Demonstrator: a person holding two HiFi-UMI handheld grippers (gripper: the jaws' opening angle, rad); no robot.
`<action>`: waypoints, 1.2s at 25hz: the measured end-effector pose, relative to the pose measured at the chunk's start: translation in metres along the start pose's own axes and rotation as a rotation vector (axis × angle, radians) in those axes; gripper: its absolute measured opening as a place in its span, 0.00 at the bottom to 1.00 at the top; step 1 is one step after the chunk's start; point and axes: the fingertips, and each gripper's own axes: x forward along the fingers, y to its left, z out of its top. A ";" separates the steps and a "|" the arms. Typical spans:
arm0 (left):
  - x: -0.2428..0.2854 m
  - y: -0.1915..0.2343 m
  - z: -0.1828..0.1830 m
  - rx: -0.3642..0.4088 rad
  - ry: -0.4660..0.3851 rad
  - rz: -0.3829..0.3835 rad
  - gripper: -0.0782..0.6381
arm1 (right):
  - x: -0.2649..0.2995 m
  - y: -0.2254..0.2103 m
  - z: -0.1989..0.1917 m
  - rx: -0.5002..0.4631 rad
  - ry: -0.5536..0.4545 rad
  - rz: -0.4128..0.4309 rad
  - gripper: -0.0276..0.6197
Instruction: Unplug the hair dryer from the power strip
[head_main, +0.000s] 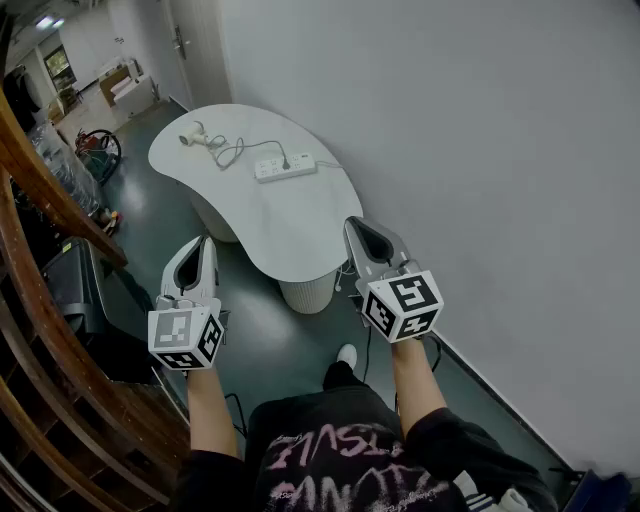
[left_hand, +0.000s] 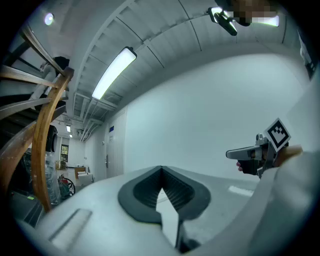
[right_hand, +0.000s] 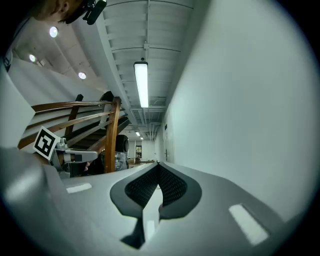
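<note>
While the left gripper (head_main: 207, 242) and the right gripper (head_main: 352, 224) hold their jaws closed on nothing, they hang well short of the power strip (head_main: 286, 166) on the desk (head_main: 290, 230), with the hair dryer (head_main: 195, 137) left of the strip and plugged in. Pulling its plug (head_main: 285, 160) with the strip unpinned could drag the strip, and tugging the cable (head_main: 240, 150) instead could haul the dryer.

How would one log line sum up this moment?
left tongs: shut, empty | right tongs: shut, empty | hair dryer: on table, plugged into power strip
</note>
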 end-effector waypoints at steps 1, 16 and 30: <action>0.000 -0.001 0.000 0.001 0.000 -0.003 0.11 | -0.001 0.000 -0.001 0.001 0.001 -0.001 0.06; -0.006 -0.008 -0.006 -0.011 0.001 -0.026 0.11 | -0.012 0.002 -0.001 -0.032 0.002 -0.043 0.06; 0.017 -0.009 -0.018 -0.015 0.007 -0.058 0.11 | 0.004 -0.008 -0.001 0.002 -0.028 -0.004 0.06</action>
